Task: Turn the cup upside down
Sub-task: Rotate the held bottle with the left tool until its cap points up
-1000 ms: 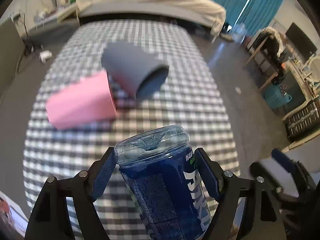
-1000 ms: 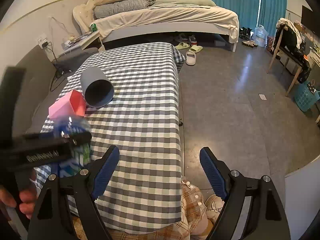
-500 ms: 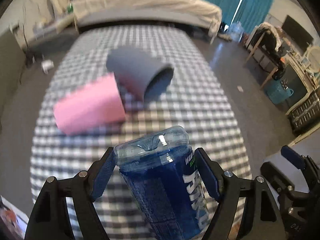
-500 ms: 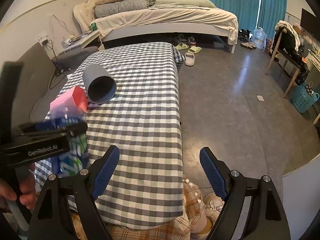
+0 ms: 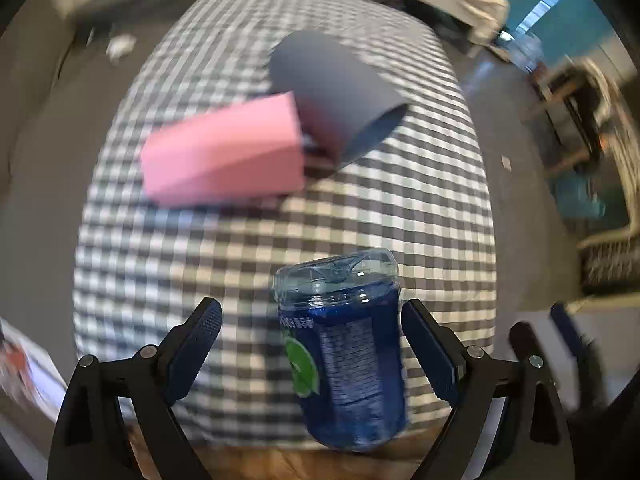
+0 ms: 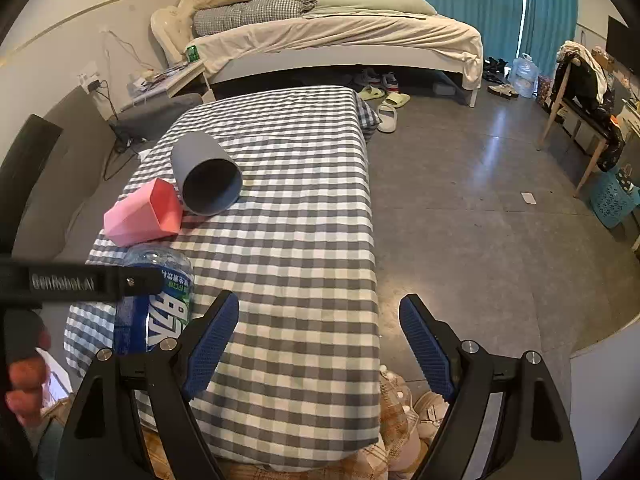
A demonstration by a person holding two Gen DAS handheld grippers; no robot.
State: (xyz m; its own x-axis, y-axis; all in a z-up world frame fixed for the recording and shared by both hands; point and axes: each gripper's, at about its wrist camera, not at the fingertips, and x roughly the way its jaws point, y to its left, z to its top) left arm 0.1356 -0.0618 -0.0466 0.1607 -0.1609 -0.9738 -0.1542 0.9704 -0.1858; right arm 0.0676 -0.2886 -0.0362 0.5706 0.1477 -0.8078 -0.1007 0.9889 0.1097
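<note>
We find the blue cup (image 5: 348,352) standing base-up at the near edge of the table (image 6: 304,264), toward its left corner, its clear base uppermost and a printed label around its body. It stands between the fingers of the left gripper (image 5: 310,344), whose jaws are spread wide; the cup sits close to the right finger with a clear gap on the left side, and neither pad appears to press on it. In the right wrist view the left gripper's black arm crosses in front of the cup (image 6: 160,304), with part of a hand (image 6: 24,376) at the frame's left edge.

The right gripper (image 6: 318,340) hangs over the table's near right edge, jaws wide apart and holding nothing.

Farther along the left side of the table a pink cup (image 6: 140,216) lies on its side, touching a grey cup (image 6: 208,180), also on its side with its mouth facing us. The table carries a grey-and-white checked cloth.

Beyond the far edge we note a bed (image 6: 340,36) with pale bedding, slippers (image 6: 388,108) on the grey floor (image 6: 480,208), and teal curtains (image 6: 472,4) at right.
</note>
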